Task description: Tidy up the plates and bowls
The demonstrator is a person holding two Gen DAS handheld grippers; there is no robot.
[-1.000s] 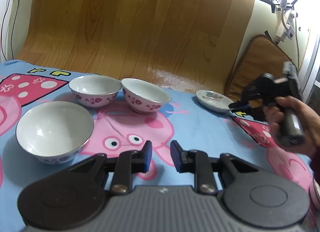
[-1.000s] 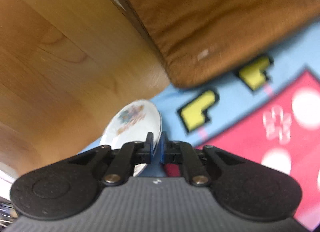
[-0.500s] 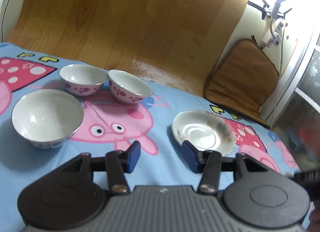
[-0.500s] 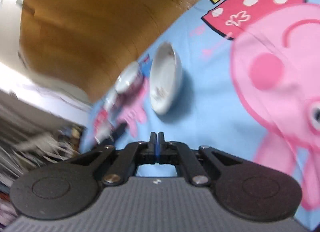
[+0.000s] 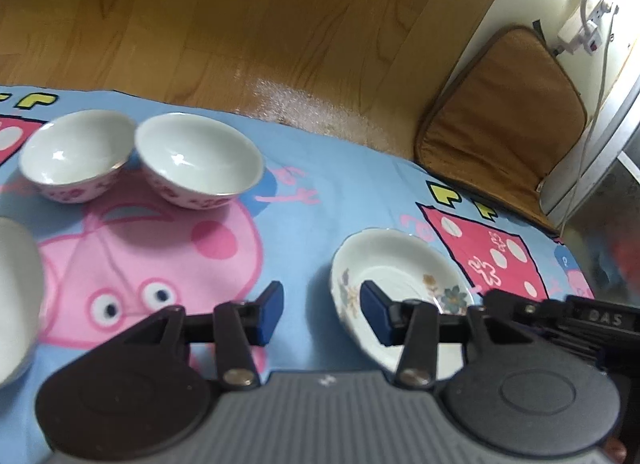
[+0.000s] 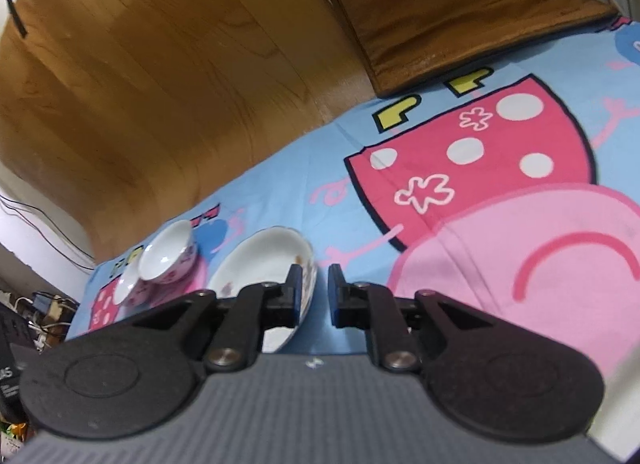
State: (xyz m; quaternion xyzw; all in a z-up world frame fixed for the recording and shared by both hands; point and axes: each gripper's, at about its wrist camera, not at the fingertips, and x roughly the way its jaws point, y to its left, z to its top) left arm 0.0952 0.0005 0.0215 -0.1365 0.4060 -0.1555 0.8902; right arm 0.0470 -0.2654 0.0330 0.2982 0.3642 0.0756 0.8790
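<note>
Plate point(image 5: 400, 284) handling looks like the step in hand: it lies flat on the cartoon blanket point(image 5: 320, 200), well to the right of the two small bowls point(image 5: 198, 160). The left hand-held gripper point(image 5: 322, 314) hangs open at the plate's near-left rim, and the right hand-held gripper point(image 6: 312, 294) is parted too, straddling the plate's point(image 6: 264, 264) right rim, gripping nothing. A good grasp probably means sliding one finger under the lip and closing gently, since glazed ceramic can slip.
</note>
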